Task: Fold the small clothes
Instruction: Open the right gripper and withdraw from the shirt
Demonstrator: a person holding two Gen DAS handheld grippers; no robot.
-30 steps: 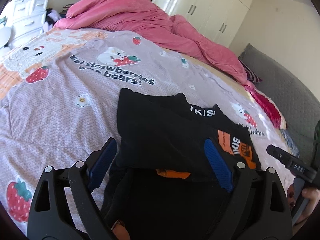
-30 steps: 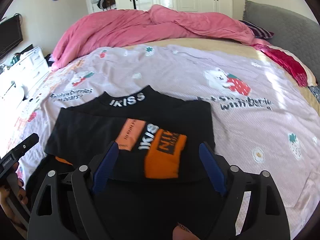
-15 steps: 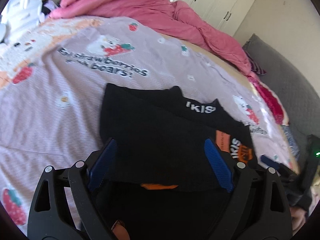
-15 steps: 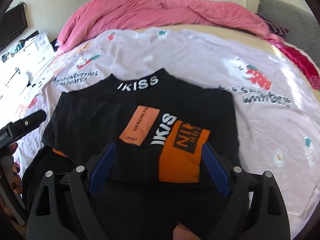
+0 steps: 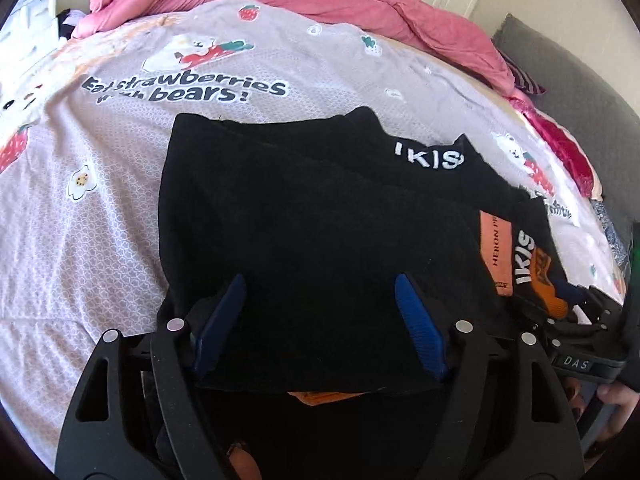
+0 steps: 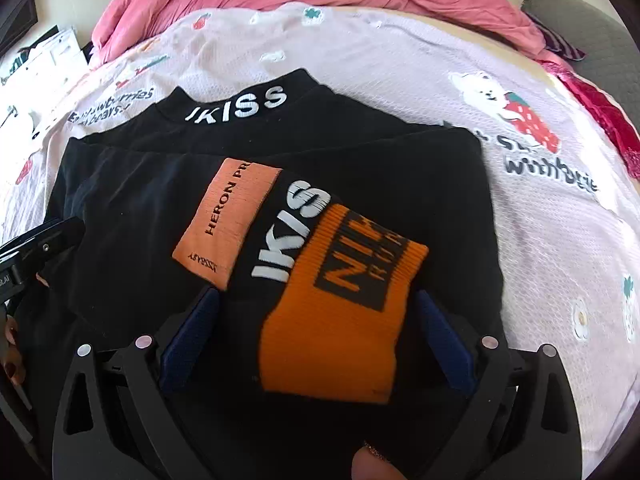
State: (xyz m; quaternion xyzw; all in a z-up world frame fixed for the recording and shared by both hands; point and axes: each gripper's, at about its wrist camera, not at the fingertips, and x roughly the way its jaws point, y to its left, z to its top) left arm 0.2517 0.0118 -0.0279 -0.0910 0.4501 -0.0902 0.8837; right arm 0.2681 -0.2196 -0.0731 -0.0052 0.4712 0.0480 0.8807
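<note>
The black top (image 6: 152,200), partly folded with an orange cuff (image 6: 340,320) on it, lies on the near part of the bedsheet (image 5: 100,240). My left gripper (image 5: 320,320) is closing over its near hem, empty; my right gripper (image 6: 316,332) is opening around the cuff. Pinching only one layer could drag the folds apart.

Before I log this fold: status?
Left gripper closing, right gripper opening, neither pinching. Black folded shirt with orange patches flat on bedsheet. Nothing obstructing.
</note>
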